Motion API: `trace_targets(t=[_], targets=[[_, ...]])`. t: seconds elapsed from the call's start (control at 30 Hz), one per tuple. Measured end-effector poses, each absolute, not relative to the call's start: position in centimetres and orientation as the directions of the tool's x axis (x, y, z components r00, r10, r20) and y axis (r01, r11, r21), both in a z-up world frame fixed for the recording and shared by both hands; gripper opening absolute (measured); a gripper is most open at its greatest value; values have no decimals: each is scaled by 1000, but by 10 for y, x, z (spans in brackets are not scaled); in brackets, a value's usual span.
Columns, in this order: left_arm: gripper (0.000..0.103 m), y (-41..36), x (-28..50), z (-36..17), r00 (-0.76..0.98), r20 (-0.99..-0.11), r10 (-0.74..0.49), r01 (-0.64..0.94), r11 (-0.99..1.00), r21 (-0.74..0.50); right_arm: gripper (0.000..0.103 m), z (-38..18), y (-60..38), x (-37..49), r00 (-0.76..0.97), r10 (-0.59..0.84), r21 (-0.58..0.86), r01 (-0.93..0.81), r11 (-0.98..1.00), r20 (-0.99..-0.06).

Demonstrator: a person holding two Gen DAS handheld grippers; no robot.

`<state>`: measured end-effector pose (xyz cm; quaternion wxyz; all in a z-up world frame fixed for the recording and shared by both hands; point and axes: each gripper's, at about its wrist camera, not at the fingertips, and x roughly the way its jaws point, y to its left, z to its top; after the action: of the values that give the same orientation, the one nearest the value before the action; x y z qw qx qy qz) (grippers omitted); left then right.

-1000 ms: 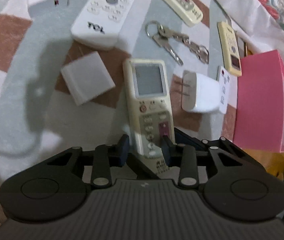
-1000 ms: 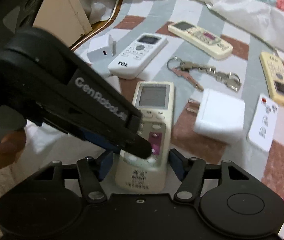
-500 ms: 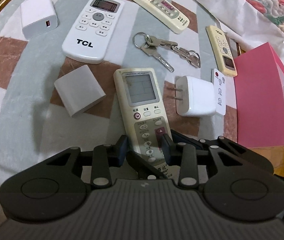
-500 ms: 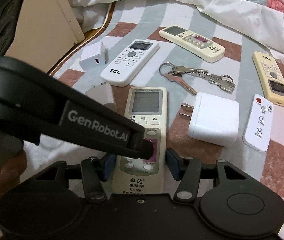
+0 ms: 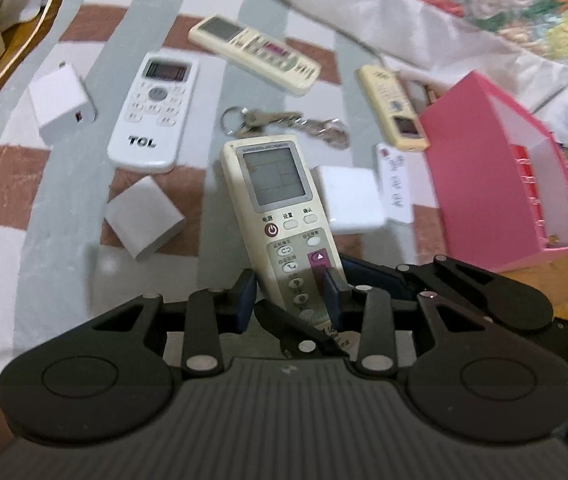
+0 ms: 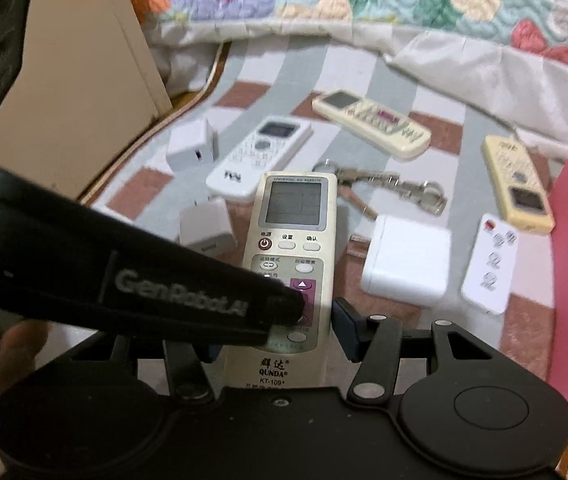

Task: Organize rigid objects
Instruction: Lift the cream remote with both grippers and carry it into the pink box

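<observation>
Left tongs: my left gripper (image 5: 290,294) is clenched on the lower half of the QUNDA remote (image 5: 275,200), one pad against each long edge

Right tongs: my right gripper (image 6: 279,332) flanks the foot of the same remote; its near finger is hidden behind the left tool and I see a thin gap at the other finger, so I cannot tell whether it grips

Where the remote is: between both pairs of fingers, screen end pointing away from me, and it looks raised off the cloth

Done so far: I judge nearly nothing is sorted; the pink box (image 5: 496,208), ahead and right of the left tongs, shows none of these items inside from here

Left to do: TCL remote (image 5: 151,112), keys (image 5: 284,122), two cream remotes (image 5: 255,54) (image 5: 392,108), card remote (image 6: 488,264) and three white chargers (image 5: 61,100) (image 5: 143,218) (image 5: 350,200) lie scattered ahead of the tongs

Writing on the held remote: "UNIVERSAL A/C REMOTE" above the screen, "群达 QUNDA KT-109+" at the foot, buttons 电源, 设置, 确认

Other writing: "TCL" on the white remote, "GenRobot.AI" on the left tool's arm
</observation>
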<state>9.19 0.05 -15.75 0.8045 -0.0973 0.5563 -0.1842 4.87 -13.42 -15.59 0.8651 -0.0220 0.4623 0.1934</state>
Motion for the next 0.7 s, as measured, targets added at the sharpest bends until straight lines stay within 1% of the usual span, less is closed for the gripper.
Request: trace_targets(t=[0.07, 0.13, 0.27, 0.5, 0.7], targets=[[34, -3, 87, -145, 321, -857, -403, 187, 914, -360, 59, -146, -140, 45, 510, 327, 148, -360, 921, -796], [34, -15, 83, -134, 326, -868, -373, 190, 926, -327, 59, -139, -144, 40, 519, 336, 153, -363, 919, -786], [34, -34, 75, -114, 336, -874, -352, 230, 930, -286, 59, -125, -155, 33, 543, 336, 152, -354, 923, -770], [34, -60, 65, -70, 341, -852, -398, 306, 904, -299, 59, -92, -197, 18, 610, 344, 167, -329, 929, -713], [34, -99, 58, -30, 356, -830, -429, 394, 874, -283, 59, -57, -230, 5, 678, 293, 118, -293, 949, -674]])
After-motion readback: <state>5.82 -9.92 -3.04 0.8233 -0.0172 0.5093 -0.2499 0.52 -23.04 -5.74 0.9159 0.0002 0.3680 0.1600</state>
